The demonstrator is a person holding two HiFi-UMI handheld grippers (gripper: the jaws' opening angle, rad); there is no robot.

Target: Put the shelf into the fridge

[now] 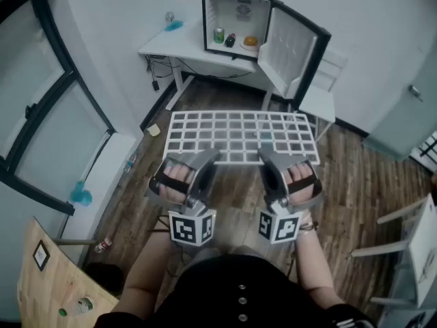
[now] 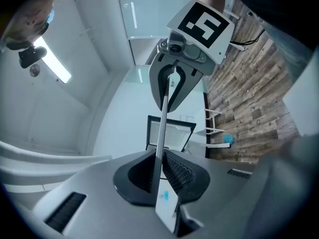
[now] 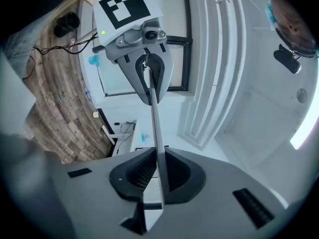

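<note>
A white wire shelf (image 1: 239, 134) hangs level over the wooden floor, and both grippers hold its near edge. My left gripper (image 1: 208, 157) is shut on that edge left of centre, my right gripper (image 1: 268, 157) right of centre. In the left gripper view the shelf (image 2: 163, 118) runs edge-on as a thin bar, clamped in my left gripper (image 2: 160, 171). The right gripper view shows the shelf (image 3: 154, 123) the same way, clamped in my right gripper (image 3: 158, 176). Beyond the shelf a small fridge (image 1: 239, 20) stands on a white table (image 1: 171, 43), its door (image 1: 290, 50) swung open to the right.
Inside the fridge are a green can (image 1: 218, 35), a dark item (image 1: 231, 41) and an orange item (image 1: 250, 41). A white chair (image 1: 321, 94) stands beside the fridge door. Cables hang under the table. A wooden board (image 1: 48, 279) leans at the lower left, more chairs (image 1: 410, 251) at the right.
</note>
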